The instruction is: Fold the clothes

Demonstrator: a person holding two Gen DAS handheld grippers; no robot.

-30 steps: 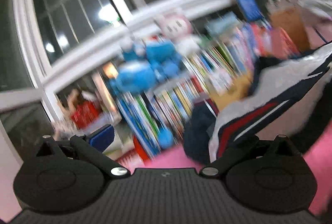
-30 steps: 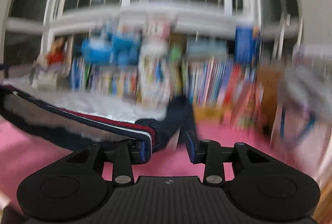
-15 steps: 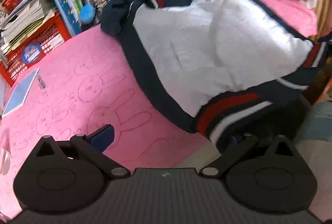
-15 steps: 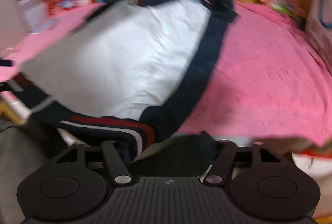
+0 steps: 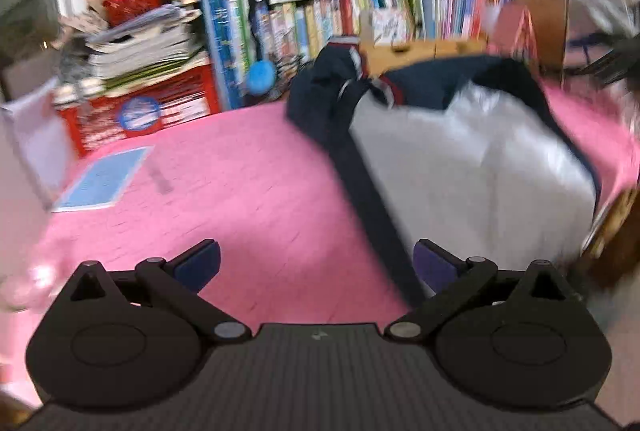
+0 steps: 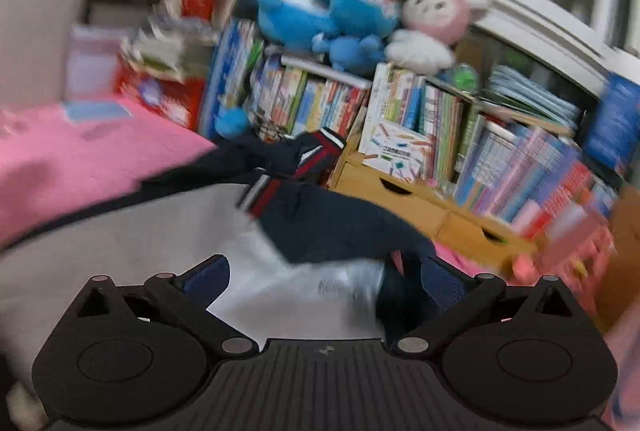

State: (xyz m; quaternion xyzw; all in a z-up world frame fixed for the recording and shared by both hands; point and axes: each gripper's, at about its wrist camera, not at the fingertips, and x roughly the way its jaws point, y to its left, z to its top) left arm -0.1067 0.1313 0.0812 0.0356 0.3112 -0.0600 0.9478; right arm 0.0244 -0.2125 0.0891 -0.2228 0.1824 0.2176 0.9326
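Both tools have let go: the right tool [image 6: 324, 281] is opening to its widest over the jacket [image 6: 168, 231] with no cloth pinched, and the left tool [image 5: 316, 263] stands wide open beside the dark hem, where half a second ago each held a striped corner. The jacket now lies spread, lining up, on the pink surface [image 5: 224, 183], apparently ready for the first fold.
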